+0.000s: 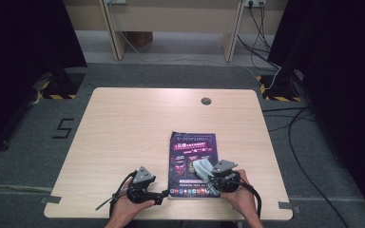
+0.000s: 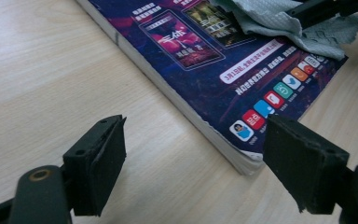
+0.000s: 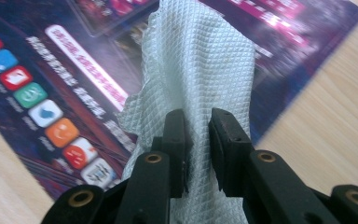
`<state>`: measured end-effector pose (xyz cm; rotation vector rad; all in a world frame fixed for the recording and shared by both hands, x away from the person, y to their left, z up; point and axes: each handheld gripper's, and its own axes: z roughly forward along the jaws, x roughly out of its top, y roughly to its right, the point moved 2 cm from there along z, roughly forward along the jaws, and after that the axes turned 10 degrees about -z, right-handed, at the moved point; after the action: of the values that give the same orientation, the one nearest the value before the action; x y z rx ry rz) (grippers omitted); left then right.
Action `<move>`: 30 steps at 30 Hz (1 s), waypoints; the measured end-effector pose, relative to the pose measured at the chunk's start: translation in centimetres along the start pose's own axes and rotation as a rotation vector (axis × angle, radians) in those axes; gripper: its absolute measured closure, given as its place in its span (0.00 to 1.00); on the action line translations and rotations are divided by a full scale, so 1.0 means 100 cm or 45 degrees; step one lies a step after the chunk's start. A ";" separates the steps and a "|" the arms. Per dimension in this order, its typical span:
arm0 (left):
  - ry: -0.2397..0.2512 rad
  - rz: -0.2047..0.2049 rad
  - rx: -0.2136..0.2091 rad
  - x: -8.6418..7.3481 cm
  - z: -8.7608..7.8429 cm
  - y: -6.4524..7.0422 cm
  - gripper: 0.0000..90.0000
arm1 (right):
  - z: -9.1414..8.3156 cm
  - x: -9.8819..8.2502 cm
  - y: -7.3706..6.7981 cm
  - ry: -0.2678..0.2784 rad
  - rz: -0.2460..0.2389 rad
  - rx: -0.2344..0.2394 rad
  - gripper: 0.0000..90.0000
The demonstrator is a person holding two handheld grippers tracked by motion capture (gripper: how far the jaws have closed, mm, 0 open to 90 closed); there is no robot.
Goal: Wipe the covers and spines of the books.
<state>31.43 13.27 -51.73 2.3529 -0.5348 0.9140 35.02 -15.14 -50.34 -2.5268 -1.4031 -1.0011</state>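
A thick magazine with a purple cover (image 1: 192,164) lies flat at the front middle of the wooden table (image 1: 123,133). My right gripper (image 1: 209,178) is over its near right corner, shut on a crumpled white paper towel (image 1: 200,167) that rests on the cover. In the right gripper view the jaws (image 3: 198,140) pinch the quilted towel (image 3: 200,60) above the magazine (image 3: 51,93). My left gripper (image 1: 164,194) is open just left of the magazine's near left corner. In the left gripper view that gripper (image 2: 196,163) frames the corner of the magazine (image 2: 242,140), with the towel (image 2: 284,23) beyond.
A round cable grommet (image 1: 206,100) sits near the table's far edge. Tape marks show at the front corners (image 1: 52,199). Both hands are close to the table's front edge. Cables (image 1: 304,156) run over the floor at the right.
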 end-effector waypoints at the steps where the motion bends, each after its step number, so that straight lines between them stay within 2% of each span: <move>1: 0.008 -0.007 -0.010 0.000 0.002 0.002 0.23 | -0.001 -0.001 0.002 -0.001 0.006 -0.008 0.85; 4: 0.007 0.003 -0.015 0.000 0.007 0.006 0.23 | -0.001 -0.005 0.007 -0.002 0.025 -0.016 0.85; 6: -0.018 0.029 -0.003 -0.001 0.011 0.008 0.24 | 0.000 -0.004 0.008 -0.004 0.030 -0.025 0.85; 9: -0.047 0.093 0.053 -0.005 0.015 0.011 0.25 | 0.001 -0.003 0.010 -0.013 0.023 -0.035 0.85; 11: -0.051 0.089 0.071 -0.006 0.015 0.012 0.25 | 0.003 -0.001 0.013 -0.015 0.030 -0.045 0.85; 13: -0.053 0.109 0.078 -0.006 0.016 0.013 0.27 | 0.007 0.001 0.019 -0.019 0.043 -0.054 0.85; 15: -0.059 0.110 0.071 -0.006 0.016 0.012 0.27 | 0.011 0.004 0.025 -0.027 0.054 -0.063 0.85; 19: -0.058 0.088 0.057 -0.006 0.017 0.011 0.27 | 0.021 0.013 0.040 -0.049 0.088 -0.082 0.85; 24: -0.059 0.120 0.066 -0.007 0.016 0.014 0.31 | 0.035 0.023 0.065 -0.069 0.142 -0.115 0.85; 26: -0.063 0.134 0.068 -0.006 0.015 0.014 0.32 | 0.040 0.028 0.074 -0.081 0.189 -0.118 0.85; 30: -0.059 0.128 0.055 -0.007 0.015 0.014 0.34 | 0.054 0.037 0.095 -0.080 0.271 -0.143 0.85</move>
<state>30.96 11.35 -52.65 2.4098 -0.6635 0.9260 46.52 -15.88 -50.23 -2.7388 -1.0899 -0.9949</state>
